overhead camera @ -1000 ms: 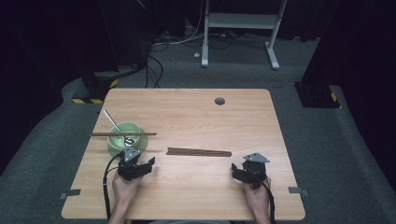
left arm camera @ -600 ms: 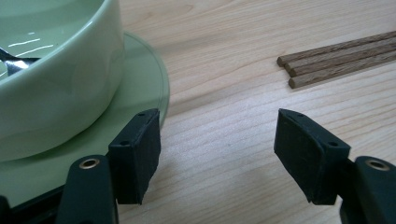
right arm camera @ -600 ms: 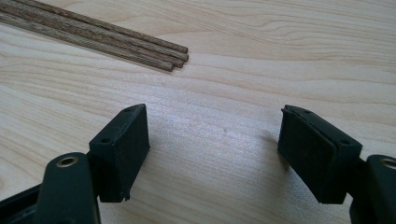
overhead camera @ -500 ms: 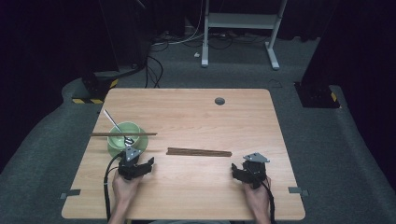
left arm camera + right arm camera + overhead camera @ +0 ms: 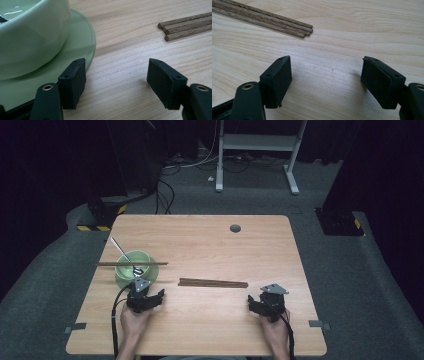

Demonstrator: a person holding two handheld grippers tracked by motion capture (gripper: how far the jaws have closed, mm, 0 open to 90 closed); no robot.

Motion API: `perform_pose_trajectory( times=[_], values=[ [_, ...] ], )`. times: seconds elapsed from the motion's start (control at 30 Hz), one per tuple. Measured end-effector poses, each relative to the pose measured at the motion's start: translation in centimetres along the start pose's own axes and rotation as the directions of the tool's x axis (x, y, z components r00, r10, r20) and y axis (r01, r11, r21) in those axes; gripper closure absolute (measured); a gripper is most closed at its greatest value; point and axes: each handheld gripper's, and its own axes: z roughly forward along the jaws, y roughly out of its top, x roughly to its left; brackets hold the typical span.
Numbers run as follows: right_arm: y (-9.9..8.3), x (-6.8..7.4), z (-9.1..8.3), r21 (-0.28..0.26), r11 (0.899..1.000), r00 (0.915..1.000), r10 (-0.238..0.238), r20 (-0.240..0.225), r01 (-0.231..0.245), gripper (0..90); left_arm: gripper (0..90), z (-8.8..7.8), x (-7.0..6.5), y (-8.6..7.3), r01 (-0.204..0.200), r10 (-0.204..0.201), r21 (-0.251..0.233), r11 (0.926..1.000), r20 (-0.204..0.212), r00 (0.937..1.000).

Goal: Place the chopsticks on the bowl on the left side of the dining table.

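A green bowl point(image 5: 132, 265) on a green saucer point(image 5: 82, 40) stands at the table's left, with a metal spoon point(image 5: 125, 255) in it and a brown stick point(image 5: 132, 264) laid across its rim. A bundle of brown chopsticks point(image 5: 213, 283) lies mid-table; their ends show in the left gripper view point(image 5: 185, 25) and the right gripper view point(image 5: 269, 20). My left gripper point(image 5: 148, 301) rests just below the bowl, open, with bare wood between its jaws point(image 5: 116, 82); its left jaw lies over the saucer's edge. My right gripper point(image 5: 261, 306) sits low at the right, open point(image 5: 325, 85) over bare wood.
The wooden table point(image 5: 210, 245) has a round cable hole point(image 5: 235, 228) near its far edge. Grey carpet surrounds it, with a white desk frame point(image 5: 257, 150) and cables point(image 5: 167, 190) beyond. Tape marks point(image 5: 75, 327) lie at the near corners.
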Motion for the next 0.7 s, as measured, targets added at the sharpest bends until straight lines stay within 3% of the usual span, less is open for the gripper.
perform_pose_trajectory(
  times=[0.7],
  values=[
    [-0.01,0.00,0.00,0.000,1.000,1.0000,0.000,0.000,0.000,24.0,29.1,0.12,0.14,-0.01,0.012,-0.013,0.017,0.9998,0.002,0.9999]
  ],
)
